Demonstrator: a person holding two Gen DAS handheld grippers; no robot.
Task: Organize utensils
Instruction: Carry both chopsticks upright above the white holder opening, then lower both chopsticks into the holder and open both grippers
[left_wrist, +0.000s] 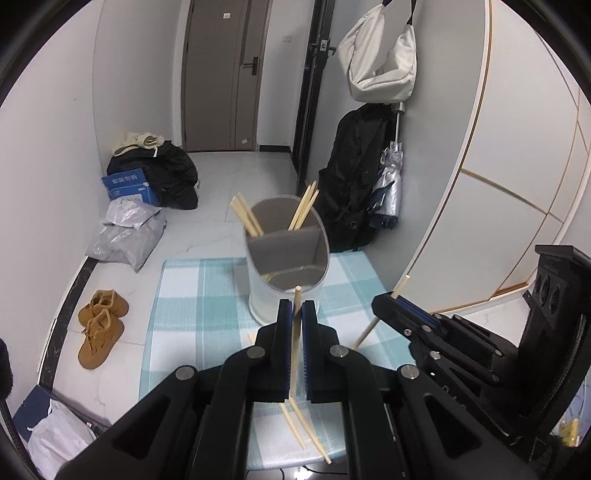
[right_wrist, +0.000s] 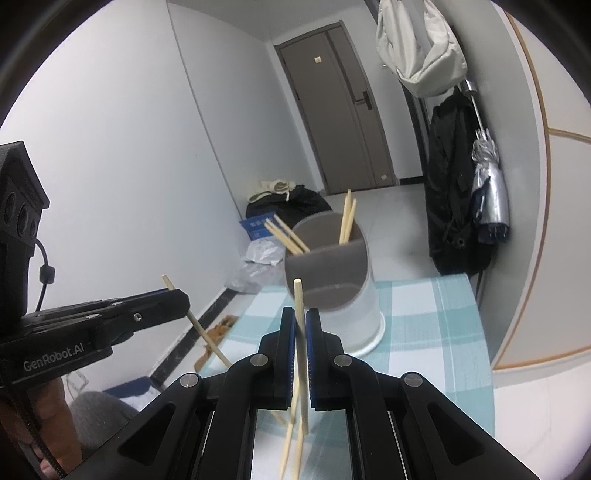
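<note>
A white utensil holder (left_wrist: 284, 291) with grey dividers stands on the teal checked tablecloth (left_wrist: 192, 295); several wooden chopsticks (left_wrist: 304, 206) lean in its far compartment. It also shows in the right wrist view (right_wrist: 351, 314). My left gripper (left_wrist: 296, 314) is shut on a chopstick (left_wrist: 295, 332), held upright just before the holder. My right gripper (right_wrist: 301, 321) is shut on another chopstick (right_wrist: 301, 332), also near the holder. Each gripper shows in the other's view, the right one (left_wrist: 391, 299) and the left one (right_wrist: 173, 295). Two loose chopsticks (left_wrist: 306, 428) lie on the cloth below.
The small table stands in a hallway. On the floor left are brown shoes (left_wrist: 101, 328), grey parcels (left_wrist: 125, 236), a blue box (left_wrist: 129, 186) and black bags. A black coat (left_wrist: 354, 184) and folded umbrella (left_wrist: 388, 184) hang at right by a white cabinet.
</note>
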